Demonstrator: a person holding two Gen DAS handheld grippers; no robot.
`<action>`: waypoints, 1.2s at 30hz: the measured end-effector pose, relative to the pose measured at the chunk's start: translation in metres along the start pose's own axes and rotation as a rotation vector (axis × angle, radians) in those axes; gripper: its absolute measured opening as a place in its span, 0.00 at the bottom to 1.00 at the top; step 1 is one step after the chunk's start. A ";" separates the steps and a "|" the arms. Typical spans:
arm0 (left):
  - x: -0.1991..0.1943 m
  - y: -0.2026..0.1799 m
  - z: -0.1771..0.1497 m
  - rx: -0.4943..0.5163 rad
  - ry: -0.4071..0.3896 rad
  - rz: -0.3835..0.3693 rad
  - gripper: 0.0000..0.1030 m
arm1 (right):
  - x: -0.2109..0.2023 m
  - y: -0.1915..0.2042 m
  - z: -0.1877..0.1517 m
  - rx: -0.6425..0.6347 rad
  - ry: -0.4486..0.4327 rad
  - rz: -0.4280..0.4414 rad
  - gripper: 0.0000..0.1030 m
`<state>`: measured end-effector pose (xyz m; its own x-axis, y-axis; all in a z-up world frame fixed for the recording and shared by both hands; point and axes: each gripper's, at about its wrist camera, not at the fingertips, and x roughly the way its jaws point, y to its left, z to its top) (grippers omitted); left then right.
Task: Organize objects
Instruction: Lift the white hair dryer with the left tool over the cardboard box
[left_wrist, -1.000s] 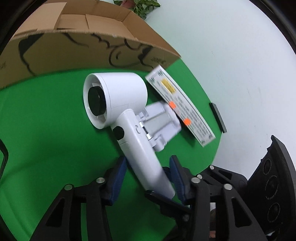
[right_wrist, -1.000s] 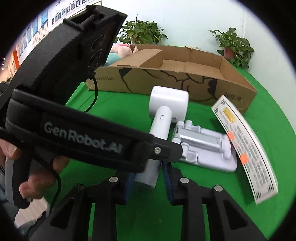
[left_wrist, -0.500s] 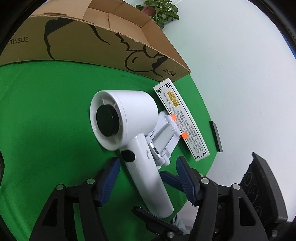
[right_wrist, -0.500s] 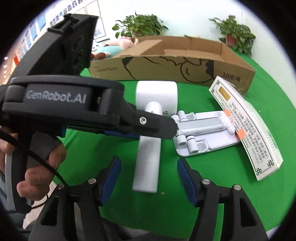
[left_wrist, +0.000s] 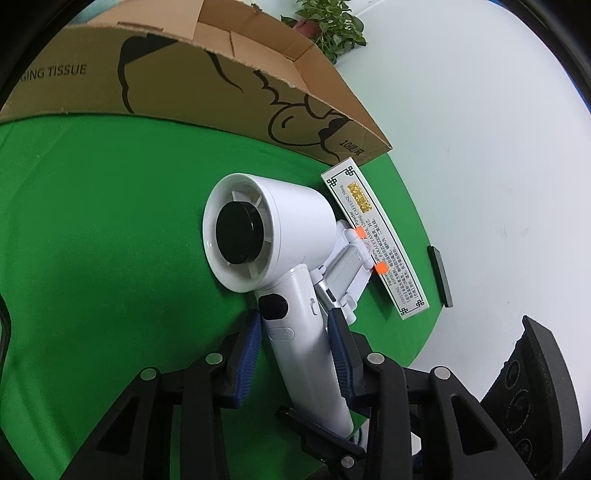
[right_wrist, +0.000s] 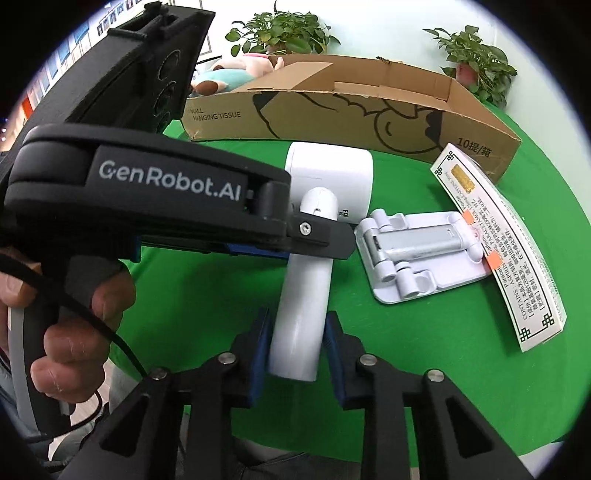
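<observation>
A white hair dryer lies on the green table, also in the right wrist view. My left gripper is shut on its handle just below the buttons. My right gripper is shut on the handle's lower end. The left gripper's body crosses the handle in the right wrist view. A white folding phone stand lies just right of the dryer, also in the left wrist view. A long white medicine box lies against the stand's right side.
A large open cardboard box stands at the back of the table, also in the left wrist view. Potted plants and a plush toy sit behind it. The table's round edge is near on the right.
Both grippers were open around the dryer handle half a second ago; now both have closed on it. The left gripper slid up the handle toward the buttons.
</observation>
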<state>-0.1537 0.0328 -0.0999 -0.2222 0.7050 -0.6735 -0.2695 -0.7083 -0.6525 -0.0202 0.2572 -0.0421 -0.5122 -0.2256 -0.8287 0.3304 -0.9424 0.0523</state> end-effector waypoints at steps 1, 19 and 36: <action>-0.003 -0.003 0.001 0.012 -0.009 0.007 0.32 | -0.001 0.003 -0.001 0.003 -0.004 -0.003 0.26; -0.098 -0.088 0.055 0.262 -0.217 0.073 0.31 | -0.066 0.008 0.059 -0.021 -0.290 -0.059 0.26; -0.138 -0.154 0.101 0.367 -0.276 0.081 0.30 | -0.093 -0.018 0.115 0.006 -0.403 -0.110 0.26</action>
<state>-0.1762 0.0483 0.1292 -0.4835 0.6666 -0.5674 -0.5435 -0.7367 -0.4024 -0.0697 0.2669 0.0983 -0.8137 -0.2004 -0.5456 0.2519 -0.9675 -0.0202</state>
